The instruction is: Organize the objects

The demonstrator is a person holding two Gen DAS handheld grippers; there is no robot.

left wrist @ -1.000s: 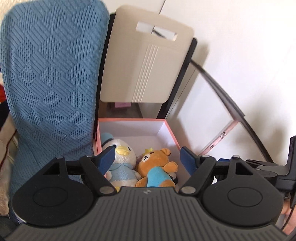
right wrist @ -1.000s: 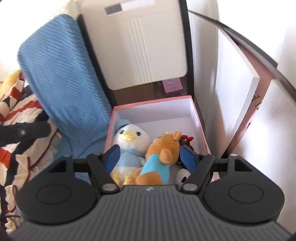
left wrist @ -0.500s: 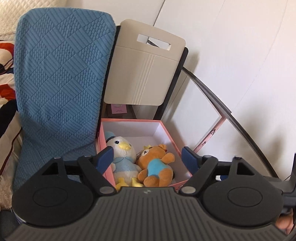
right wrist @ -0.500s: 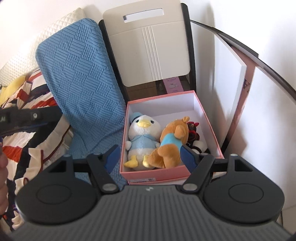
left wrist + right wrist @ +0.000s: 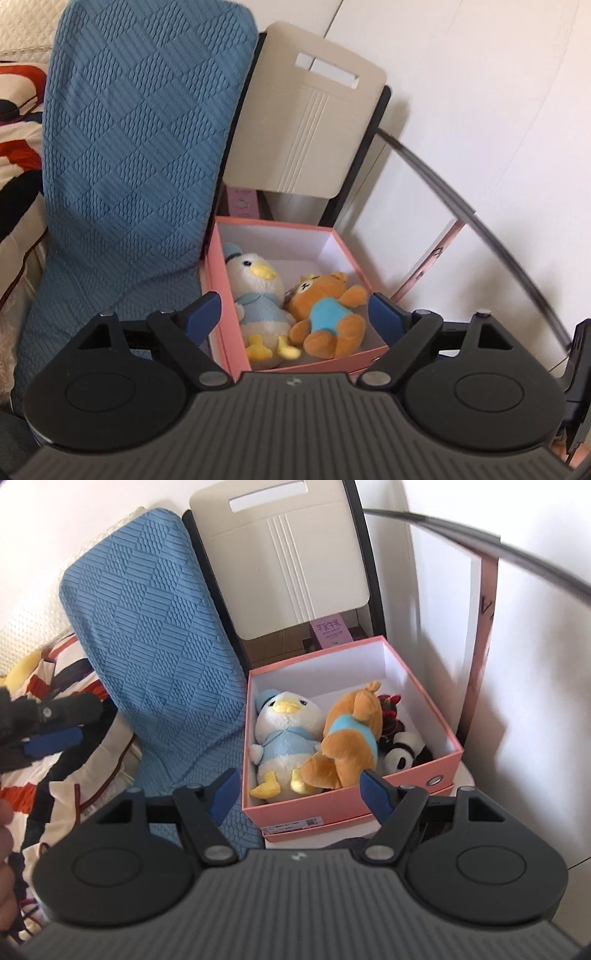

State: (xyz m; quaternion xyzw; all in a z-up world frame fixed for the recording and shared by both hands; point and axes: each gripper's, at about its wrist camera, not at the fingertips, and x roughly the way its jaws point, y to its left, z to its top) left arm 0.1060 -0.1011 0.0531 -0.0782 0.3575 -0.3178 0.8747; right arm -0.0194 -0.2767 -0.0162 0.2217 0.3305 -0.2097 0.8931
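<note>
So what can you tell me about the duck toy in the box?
The duck plush is soft and fluffy, white, with a yellow beak, yellow feet, a light blue cap and a light blue top. It lies on its back in the pink box, on the side nearest the blue cushion, feet toward the front wall. The orange bear leans against it. No gripper touches it.

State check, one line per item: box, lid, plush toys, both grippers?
Pink box: open, toys inside.
Lid: off, propped upright beside the box.
Duck plush: lying in box.
Bear plush: lying beside the duck.
Panda plush: tucked in corner.
Left gripper: jaws opening, empty.
Right gripper: open, empty.
</note>
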